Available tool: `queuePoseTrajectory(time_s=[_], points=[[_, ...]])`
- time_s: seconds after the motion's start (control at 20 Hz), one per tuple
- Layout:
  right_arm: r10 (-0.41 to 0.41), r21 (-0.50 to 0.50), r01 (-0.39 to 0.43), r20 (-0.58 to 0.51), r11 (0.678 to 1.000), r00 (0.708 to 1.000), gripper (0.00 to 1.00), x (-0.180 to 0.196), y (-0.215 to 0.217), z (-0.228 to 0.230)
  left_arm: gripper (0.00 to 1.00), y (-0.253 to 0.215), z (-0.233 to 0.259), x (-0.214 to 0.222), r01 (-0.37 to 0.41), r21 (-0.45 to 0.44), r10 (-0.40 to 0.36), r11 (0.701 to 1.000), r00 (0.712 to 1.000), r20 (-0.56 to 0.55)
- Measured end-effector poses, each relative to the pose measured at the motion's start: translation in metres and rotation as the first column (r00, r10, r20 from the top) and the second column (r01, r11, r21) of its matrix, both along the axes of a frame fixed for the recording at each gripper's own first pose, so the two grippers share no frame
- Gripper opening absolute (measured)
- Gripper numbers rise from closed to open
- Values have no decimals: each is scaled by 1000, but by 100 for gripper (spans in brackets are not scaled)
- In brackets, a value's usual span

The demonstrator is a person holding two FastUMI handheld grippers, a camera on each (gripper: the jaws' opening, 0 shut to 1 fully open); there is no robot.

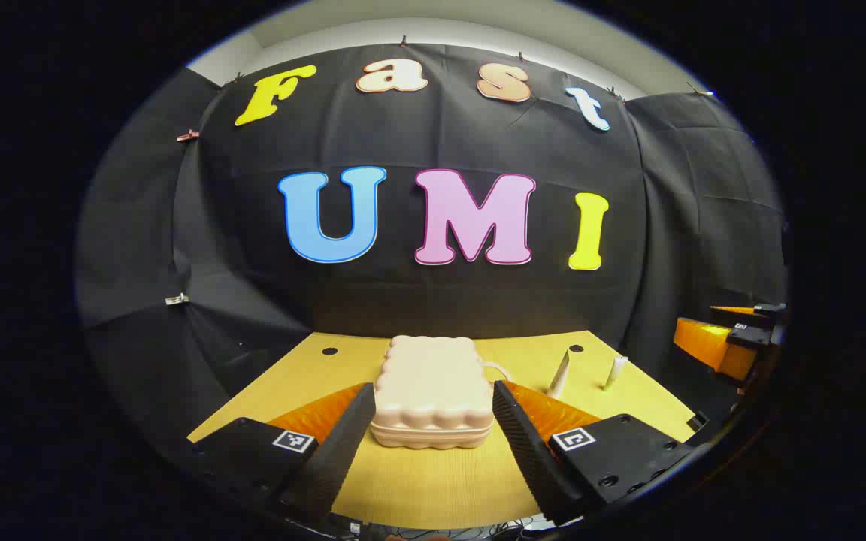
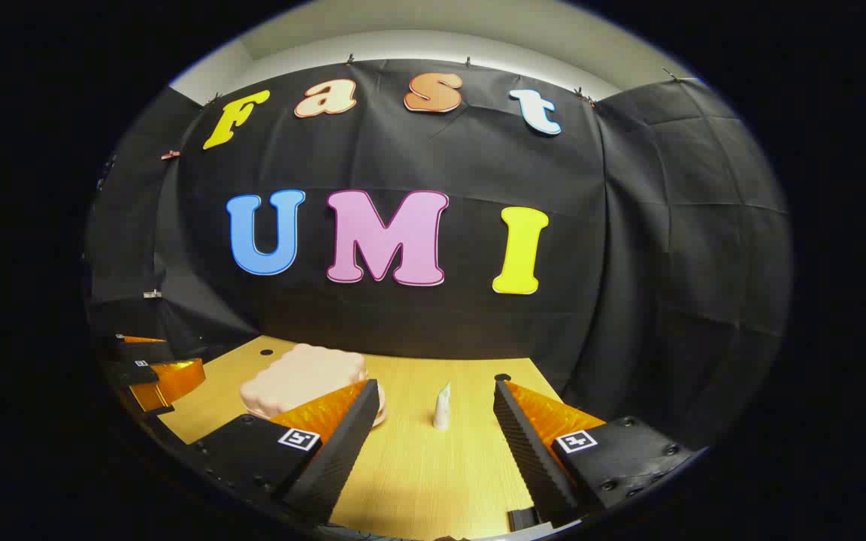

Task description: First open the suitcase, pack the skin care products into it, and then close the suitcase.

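Observation:
A cream, scallop-edged suitcase (image 1: 433, 376) lies closed on the yellow table (image 1: 433, 485). My left gripper (image 1: 433, 387) is open just in front of it, one finger on each side of its near end, not touching. Right of the suitcase stand two small white skin care tubes (image 1: 559, 373) (image 1: 615, 372). In the right gripper view the suitcase (image 2: 301, 376) is at the left and one tube (image 2: 442, 406) stands upright beyond my open right gripper (image 2: 435, 385), which holds nothing. Each gripper also appears at the edge of the other's view: the right gripper (image 1: 707, 330) and the left gripper (image 2: 158, 364).
Black cloth walls close the booth behind and on both sides of the table (image 2: 418, 466). Small dark holes (image 1: 329, 351) (image 2: 502, 377) mark the tabletop near its back edge. Bare wood lies between the tube and the suitcase.

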State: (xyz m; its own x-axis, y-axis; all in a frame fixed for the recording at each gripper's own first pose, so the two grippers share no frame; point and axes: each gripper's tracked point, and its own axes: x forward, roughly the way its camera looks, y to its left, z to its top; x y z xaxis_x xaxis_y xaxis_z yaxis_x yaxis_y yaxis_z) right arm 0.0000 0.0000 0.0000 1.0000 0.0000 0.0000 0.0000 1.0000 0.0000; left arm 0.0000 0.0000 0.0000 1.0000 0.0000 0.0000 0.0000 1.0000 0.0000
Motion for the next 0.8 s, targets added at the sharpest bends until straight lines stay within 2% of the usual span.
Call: queuePoseTrajectory(time_s=[0.4, 0.8], points=[[5, 15, -4, -24, 1000, 1000, 97, 43, -21, -11, 99, -25, 5, 50, 8, -26, -8, 1000, 1000, -16], [-16, 39, 19, -61, 999, 998, 97, 71, -44, -22, 99, -45, -4, 84, 28, -3, -28, 1000, 998, -51]])
